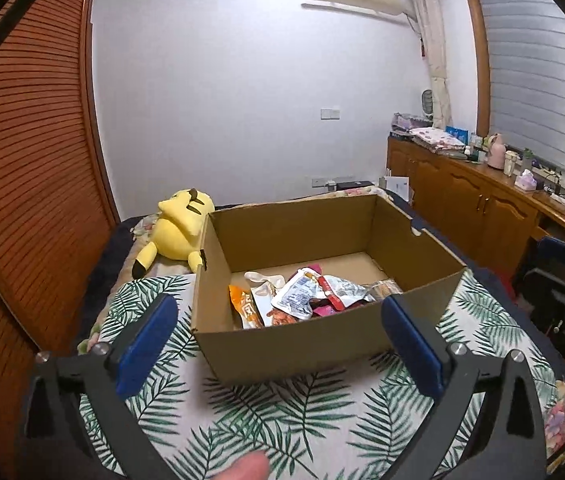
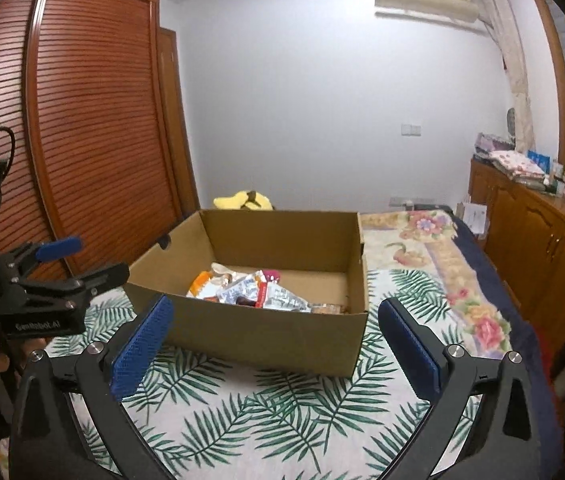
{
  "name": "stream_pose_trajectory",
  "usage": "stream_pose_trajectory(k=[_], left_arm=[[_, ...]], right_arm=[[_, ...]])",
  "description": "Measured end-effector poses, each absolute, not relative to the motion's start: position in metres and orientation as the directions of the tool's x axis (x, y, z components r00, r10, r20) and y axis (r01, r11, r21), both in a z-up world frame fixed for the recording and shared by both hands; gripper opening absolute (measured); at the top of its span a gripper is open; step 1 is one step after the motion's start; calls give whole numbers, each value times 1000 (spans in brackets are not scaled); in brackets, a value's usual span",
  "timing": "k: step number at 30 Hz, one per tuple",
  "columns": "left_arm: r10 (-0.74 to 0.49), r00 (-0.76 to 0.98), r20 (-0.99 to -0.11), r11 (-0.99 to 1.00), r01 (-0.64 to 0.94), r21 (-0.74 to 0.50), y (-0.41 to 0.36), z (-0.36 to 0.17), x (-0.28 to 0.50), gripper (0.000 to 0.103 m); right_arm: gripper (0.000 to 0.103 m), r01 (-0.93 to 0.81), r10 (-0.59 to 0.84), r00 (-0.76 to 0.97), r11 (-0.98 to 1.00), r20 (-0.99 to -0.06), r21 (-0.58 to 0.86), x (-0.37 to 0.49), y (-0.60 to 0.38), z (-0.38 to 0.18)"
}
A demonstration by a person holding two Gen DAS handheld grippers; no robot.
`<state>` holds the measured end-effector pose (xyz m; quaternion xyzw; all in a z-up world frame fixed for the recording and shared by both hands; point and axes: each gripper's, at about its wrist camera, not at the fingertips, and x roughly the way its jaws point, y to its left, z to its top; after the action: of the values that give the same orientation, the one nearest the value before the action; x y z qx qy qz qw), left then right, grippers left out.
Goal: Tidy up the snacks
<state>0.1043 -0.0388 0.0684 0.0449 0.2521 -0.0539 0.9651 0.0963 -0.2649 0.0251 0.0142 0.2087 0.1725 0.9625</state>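
A: Near end first. Left tool [image 1: 278, 336] is spread wide with nothing between the pads, hanging over the leaf-print sheet [image 1: 282, 412] on the bed. Right tool [image 2: 274, 340] is the same: wide apart and empty.

B: Where are the snacks?

A: All the snacks [image 1: 306, 296] I can see are packets heaped inside the cardboard box [image 1: 322, 344], bunched toward its near-left corner. The far half of the box floor is bare. No loose packets are visible on the sheet in either view.

B: So which step?

A: My read: late, or between picks. Both tools sit just short of the box's near wall, holding nothing.

B: Next move?

A: If anything's left, it's out of frame, so find it first. Otherwise reach over the near wall and pinch a packet by a flat edge; foil will probably slip and crumple.

B: Behind the box?

A: A yellow plush toy [image 1: 178, 232] lies just past the left wall. Past that, wardrobe doors [image 1: 22, 160] and a plain wall.
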Motion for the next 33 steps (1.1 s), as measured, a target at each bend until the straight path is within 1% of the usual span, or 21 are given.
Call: stream_pose_trajectory(k=[9,15,25,33], left_arm=[[-109,885,-453,991,134,25,-37,83,49,102],[-87,897,-434,991,121,51,-40,87,15,102],[-70,895,-440,994,99,43,-33,91,-20,102],[-68,904,-422,994,96,45,-42,91,-47,102]], right_arm=[[103,-322,328,877,944,-352,77,44,-265,45],[103,-319,327,883,944,-336,79,14,-266,51],[103,-296,306,903,952,-302,80,-30,-277,66],[103,-269,283,913,959,-295,87,-58,-286,60]])
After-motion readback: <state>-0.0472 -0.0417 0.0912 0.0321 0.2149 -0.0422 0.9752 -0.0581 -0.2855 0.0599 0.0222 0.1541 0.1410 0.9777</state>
